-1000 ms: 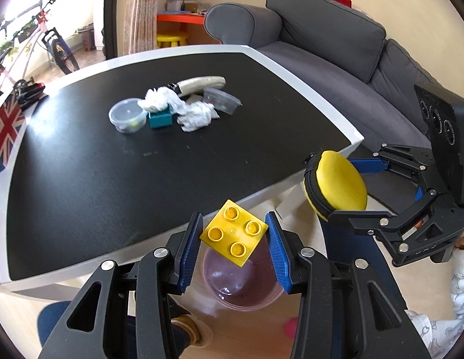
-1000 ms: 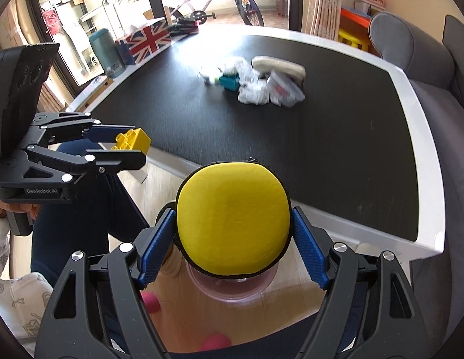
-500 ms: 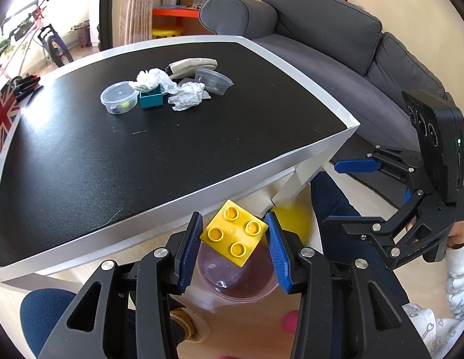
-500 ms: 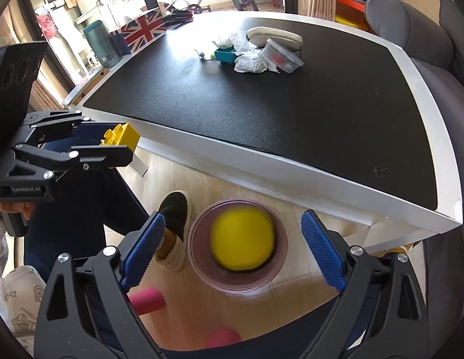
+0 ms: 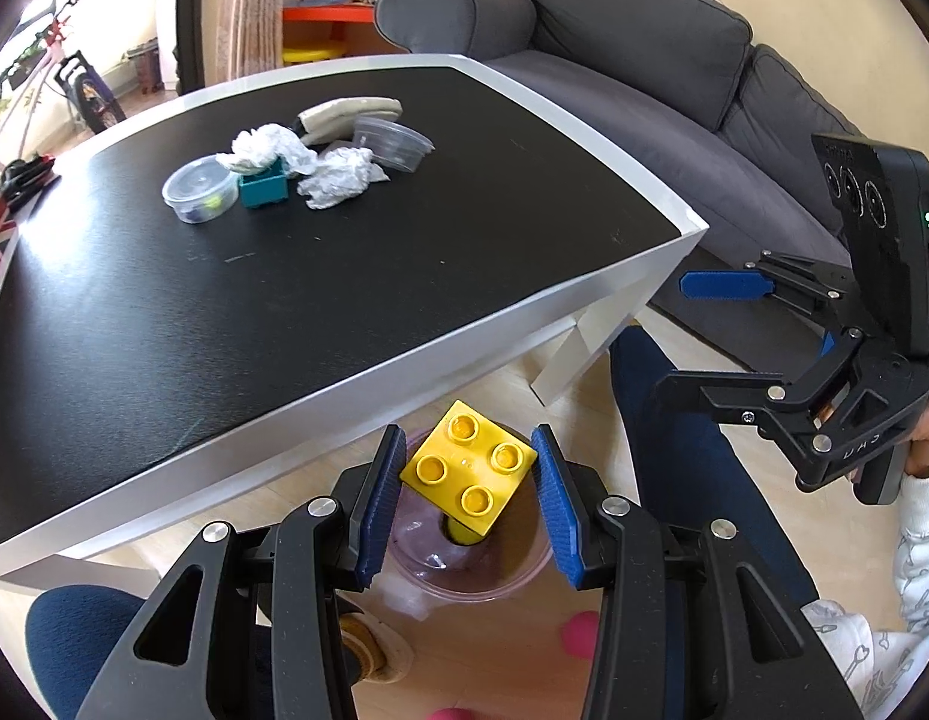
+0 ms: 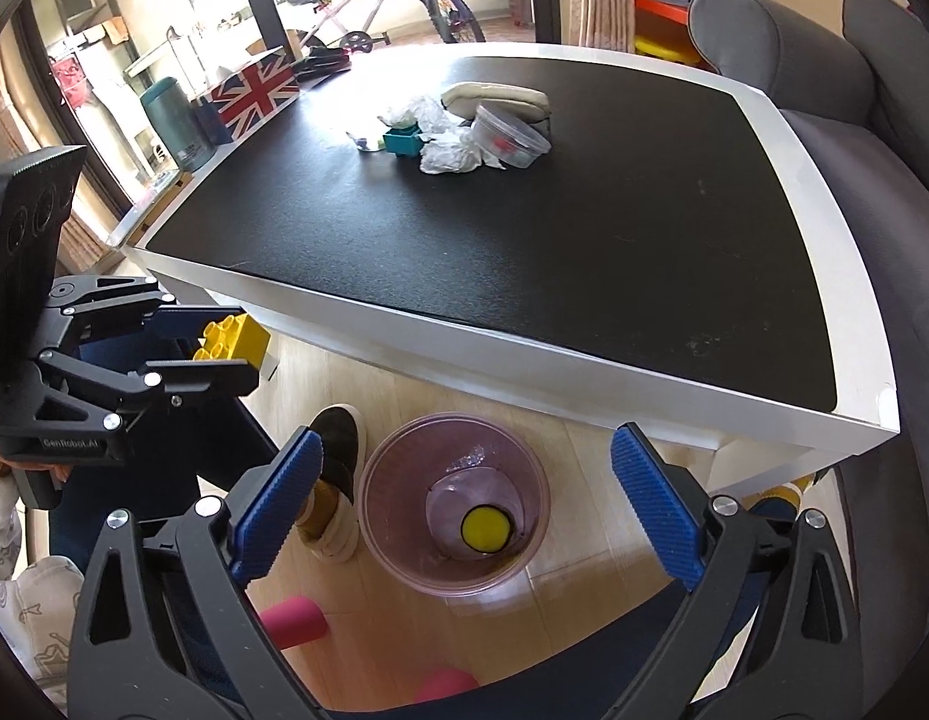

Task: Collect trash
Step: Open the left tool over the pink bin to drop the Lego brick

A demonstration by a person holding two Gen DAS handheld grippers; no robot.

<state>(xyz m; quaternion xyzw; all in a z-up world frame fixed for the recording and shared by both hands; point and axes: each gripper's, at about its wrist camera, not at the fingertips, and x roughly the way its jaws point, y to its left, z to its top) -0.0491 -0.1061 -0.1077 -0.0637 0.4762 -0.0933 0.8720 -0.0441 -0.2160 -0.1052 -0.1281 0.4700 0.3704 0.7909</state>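
Observation:
My left gripper [image 5: 467, 495] is shut on a yellow toy brick [image 5: 469, 475] and holds it above a clear purple bin [image 5: 512, 570] on the floor by the table's near edge. My right gripper [image 6: 464, 504] is open and empty above the same bin [image 6: 392, 546], where a round yellow case [image 6: 487, 528] lies at the bottom. The left gripper with the brick [image 6: 233, 339] shows at the left of the right wrist view. On the black table [image 5: 284, 276], crumpled tissues [image 5: 338, 177], a teal brick [image 5: 263, 189] and two clear tubs [image 5: 200, 189] sit in a cluster.
A grey sofa [image 5: 674, 90] stands right of the table. A beige pouch [image 5: 350, 111] lies behind the cluster. A Union Jack box [image 6: 257, 93] and a teal bottle [image 6: 176, 123] stand at the table's far left. The person's legs and shoe [image 6: 338, 444] are beside the bin.
My right gripper opened and let go of the yellow case, which fell into the bin. My left gripper moved off the table edge to above the bin, still holding the brick.

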